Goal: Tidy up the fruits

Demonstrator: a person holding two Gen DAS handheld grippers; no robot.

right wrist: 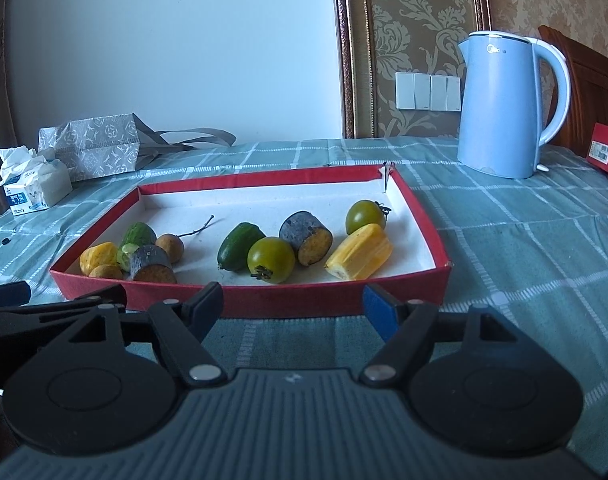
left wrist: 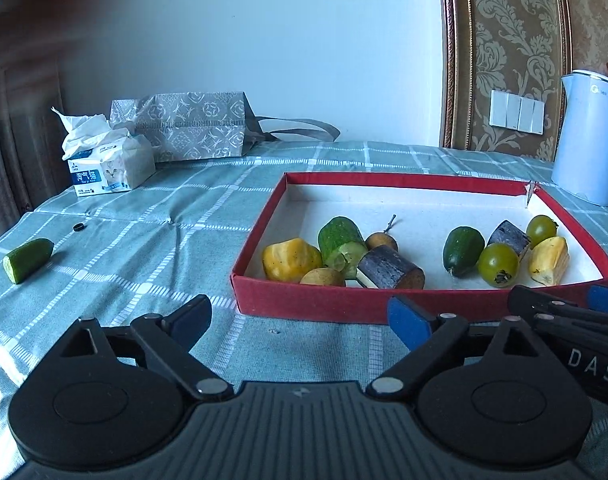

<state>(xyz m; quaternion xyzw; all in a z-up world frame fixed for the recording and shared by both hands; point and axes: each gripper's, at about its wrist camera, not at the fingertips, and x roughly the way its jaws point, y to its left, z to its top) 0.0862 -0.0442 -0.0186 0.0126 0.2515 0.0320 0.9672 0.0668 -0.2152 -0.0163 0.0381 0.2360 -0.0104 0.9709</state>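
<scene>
**Fruit gathered in the red tray, one cucumber piece left out**

A tabletop (left wrist: 144,216) under a green checked cloth carries everything. At its far right stands a pale blue electric kettle (right wrist: 503,104); at the far left lies a grey patterned bag (left wrist: 192,126) with a tissue pack (left wrist: 108,164) just beside it.

In the middle sits a shallow red tray (right wrist: 248,300) with a white floor. Its fruit lies in two loose clusters. On the left: a yellow fruit piece (left wrist: 290,259), a cut cucumber (left wrist: 339,240), a dark-skinned cut chunk with an orange face (left wrist: 389,270), and two small brown longans, one against the near wall (left wrist: 323,277) and one with a twig (left wrist: 381,240). On the right: a whole small cucumber (right wrist: 238,246), a green tomato (right wrist: 271,259) touching it, a second dark chunk (right wrist: 305,236), another green tomato (right wrist: 364,216) near the far corner, and a yellow ribbed piece (right wrist: 361,258).

Outside the tray, well to its left on the cloth, lies a cucumber half (left wrist: 27,260), with a small black ring (left wrist: 78,227) near it.

The left tongs (left wrist: 300,318) are spread wide and hold nothing, just in front of the tray's near wall. The right tongs (right wrist: 294,308) are likewise wide and hold nothing, beside the left ones before the same wall.
</scene>
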